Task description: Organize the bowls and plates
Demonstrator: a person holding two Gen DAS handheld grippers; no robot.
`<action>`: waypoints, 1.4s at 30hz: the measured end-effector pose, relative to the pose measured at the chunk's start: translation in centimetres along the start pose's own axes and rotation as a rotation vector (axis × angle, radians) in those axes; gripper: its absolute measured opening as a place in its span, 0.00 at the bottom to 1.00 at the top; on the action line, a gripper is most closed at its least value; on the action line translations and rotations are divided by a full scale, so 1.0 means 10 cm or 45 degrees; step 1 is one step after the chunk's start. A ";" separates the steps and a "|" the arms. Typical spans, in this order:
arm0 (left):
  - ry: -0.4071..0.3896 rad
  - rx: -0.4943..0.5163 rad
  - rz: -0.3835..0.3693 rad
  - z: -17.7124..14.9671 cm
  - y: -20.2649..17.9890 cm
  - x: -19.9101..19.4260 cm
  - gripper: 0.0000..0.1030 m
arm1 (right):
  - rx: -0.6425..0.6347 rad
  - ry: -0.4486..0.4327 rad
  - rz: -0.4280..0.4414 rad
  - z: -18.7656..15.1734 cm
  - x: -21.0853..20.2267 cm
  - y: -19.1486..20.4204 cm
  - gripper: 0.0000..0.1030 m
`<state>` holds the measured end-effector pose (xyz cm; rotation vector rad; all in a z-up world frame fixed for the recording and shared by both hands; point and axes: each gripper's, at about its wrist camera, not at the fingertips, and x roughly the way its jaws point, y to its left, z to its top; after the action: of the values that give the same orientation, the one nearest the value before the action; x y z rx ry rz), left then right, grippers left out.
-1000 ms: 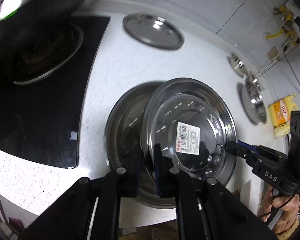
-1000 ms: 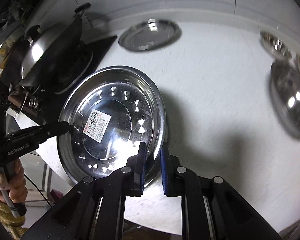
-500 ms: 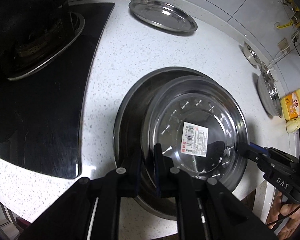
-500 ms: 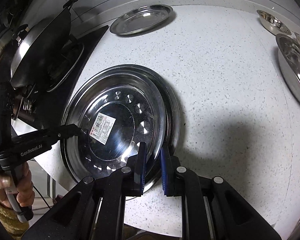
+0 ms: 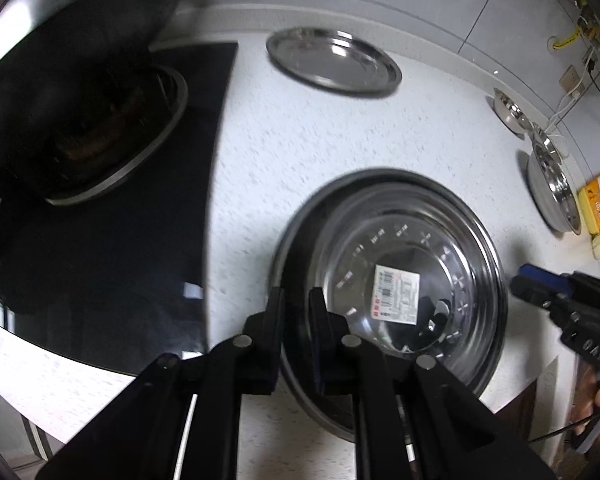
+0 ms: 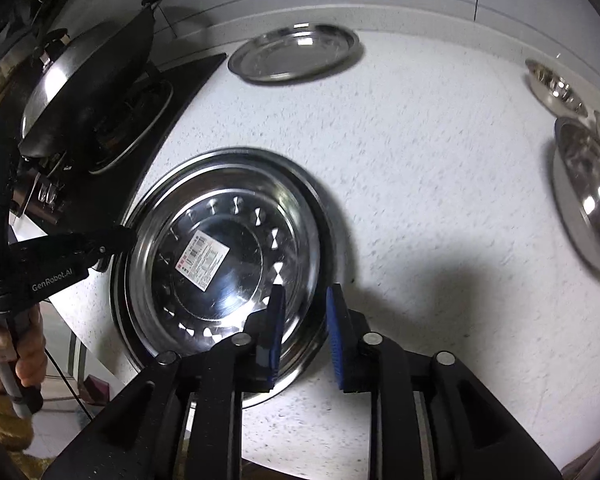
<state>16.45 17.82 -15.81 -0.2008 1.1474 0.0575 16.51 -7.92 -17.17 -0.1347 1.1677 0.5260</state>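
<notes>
Plate (image 6: 220, 256) sits nested in the bigger plate (image 6: 324, 216); your right gripper (image 6: 303, 320) fingers released, left gripper (image 5: 296, 312) still pinching rim. Release left, then fetch the far plate (image 6: 294, 54).

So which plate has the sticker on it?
Start at the black stovetop; on the white speckled counter beside it lies a stack of two round steel plates. It's the top plate, the only one with a white barcode label in its middle.

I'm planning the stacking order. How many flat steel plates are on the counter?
3. A labelled plate sits nested in a larger plate up front; a third plate lies near the back wall. More could hide under the stack.
</notes>
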 end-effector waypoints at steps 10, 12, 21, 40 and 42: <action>-0.078 0.019 0.007 0.21 -0.03 -0.18 0.32 | 0.016 -0.124 0.037 0.16 -0.29 -0.24 0.47; -0.087 0.022 -0.003 0.29 -0.06 -0.18 0.32 | 0.021 -0.133 0.037 0.21 -0.30 -0.30 0.50; -0.138 0.174 -0.040 0.70 -0.32 -0.07 0.32 | -0.017 -0.176 0.006 0.59 -0.29 -0.58 0.55; -0.073 -0.021 0.149 1.98 -0.14 0.73 0.57 | -0.058 -0.192 0.198 1.73 0.37 -0.81 0.65; -0.041 -0.065 0.165 2.10 -0.04 0.88 0.57 | -0.057 -0.187 0.208 1.83 0.47 -0.80 0.65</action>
<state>38.99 20.85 -15.45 -0.1704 1.1269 0.2043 36.95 -6.66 -15.42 -0.0379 1.0292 0.6950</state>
